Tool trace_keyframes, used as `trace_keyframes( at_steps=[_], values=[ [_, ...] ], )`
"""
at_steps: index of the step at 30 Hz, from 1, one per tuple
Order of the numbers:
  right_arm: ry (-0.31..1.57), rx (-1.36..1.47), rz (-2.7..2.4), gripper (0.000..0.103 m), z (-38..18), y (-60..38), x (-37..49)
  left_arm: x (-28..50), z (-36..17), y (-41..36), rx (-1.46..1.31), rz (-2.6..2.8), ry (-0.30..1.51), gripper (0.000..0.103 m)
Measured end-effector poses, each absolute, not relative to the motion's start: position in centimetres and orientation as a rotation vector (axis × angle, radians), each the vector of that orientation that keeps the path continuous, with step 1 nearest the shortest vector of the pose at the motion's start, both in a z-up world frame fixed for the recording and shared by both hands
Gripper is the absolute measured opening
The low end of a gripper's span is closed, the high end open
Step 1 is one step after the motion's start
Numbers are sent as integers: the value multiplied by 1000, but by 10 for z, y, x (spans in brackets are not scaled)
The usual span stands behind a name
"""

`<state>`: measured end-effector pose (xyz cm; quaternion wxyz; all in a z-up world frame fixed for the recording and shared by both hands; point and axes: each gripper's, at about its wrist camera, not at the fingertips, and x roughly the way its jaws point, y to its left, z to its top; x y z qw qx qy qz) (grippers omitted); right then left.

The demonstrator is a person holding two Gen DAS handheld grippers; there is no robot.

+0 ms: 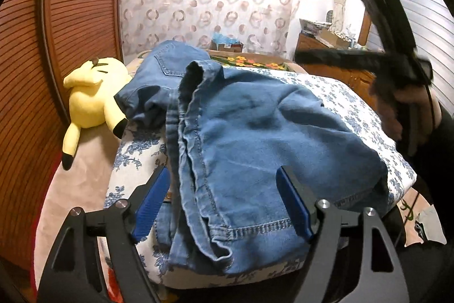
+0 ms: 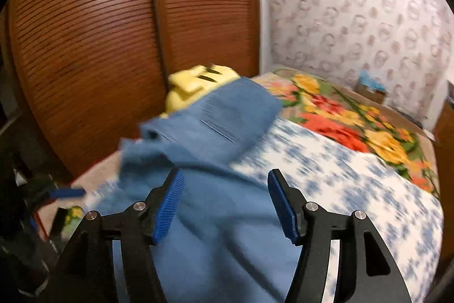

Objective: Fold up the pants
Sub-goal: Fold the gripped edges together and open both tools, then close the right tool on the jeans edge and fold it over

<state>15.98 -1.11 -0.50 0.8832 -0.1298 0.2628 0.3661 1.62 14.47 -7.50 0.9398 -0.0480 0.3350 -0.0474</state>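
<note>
Both grippers stand apart, gripping nothing; the pants (image 1: 249, 138) lie doubled on the blue-flowered quilt (image 1: 366, 107), long axis running away towards the plush toy (image 1: 90, 95); left gripper (image 1: 224, 206) straddles the near hem, right gripper (image 2: 227, 206) hovers above.

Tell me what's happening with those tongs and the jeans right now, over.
Left tongs open, right tongs open, nothing gripped. Blue jeans lie partly folded on the floral quilt. Yellow plush toy beside the jeans' far end, over.
</note>
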Motion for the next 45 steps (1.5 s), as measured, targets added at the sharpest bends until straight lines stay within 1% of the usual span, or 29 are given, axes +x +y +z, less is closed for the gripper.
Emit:
trace_keyframes(
  at_steps=[5, 9, 17, 21, 22, 24, 25, 26, 27, 29, 34, 39, 42, 45],
  values=[
    [639, -237, 659, 64, -45, -69, 161, 23, -77, 138, -106, -97, 695, 78],
    [713, -193, 630, 64, -76, -85, 166, 28, -78, 131, -100, -103, 700, 78],
    [793, -105, 682, 64, -97, -81, 194, 36, -83, 122, -86, -108, 721, 78],
    [804, -57, 737, 64, -102, -75, 211, 37, -86, 121, -86, -106, 727, 78],
    [808, -45, 759, 56, -103, -76, 212, 37, -86, 121, -86, -106, 727, 78],
    [800, -45, 766, 48, -105, -77, 211, 39, -87, 121, -87, -103, 730, 78],
    [788, -52, 770, 31, -105, -78, 210, 39, -88, 121, -88, -103, 731, 78],
    [766, -49, 775, 13, -102, -81, 208, 40, -88, 121, -90, -102, 731, 78],
    [749, -20, 795, 9, -98, -88, 208, 41, -88, 120, -91, -101, 731, 78],
    [711, -3, 797, 7, -87, -96, 204, 44, -86, 118, -89, -104, 728, 78],
    [601, -94, 734, 7, -54, -110, 192, 52, -76, 106, -69, -120, 707, 78],
    [574, -131, 601, 7, -23, -155, 207, 64, -63, 87, -43, -156, 678, 78],
    [607, -162, 510, 7, -28, -187, 227, 73, -56, 71, -25, -187, 663, 78],
    [674, -158, 440, 10, -47, -216, 244, 85, -55, 52, -15, -223, 660, 78]
  ],
)
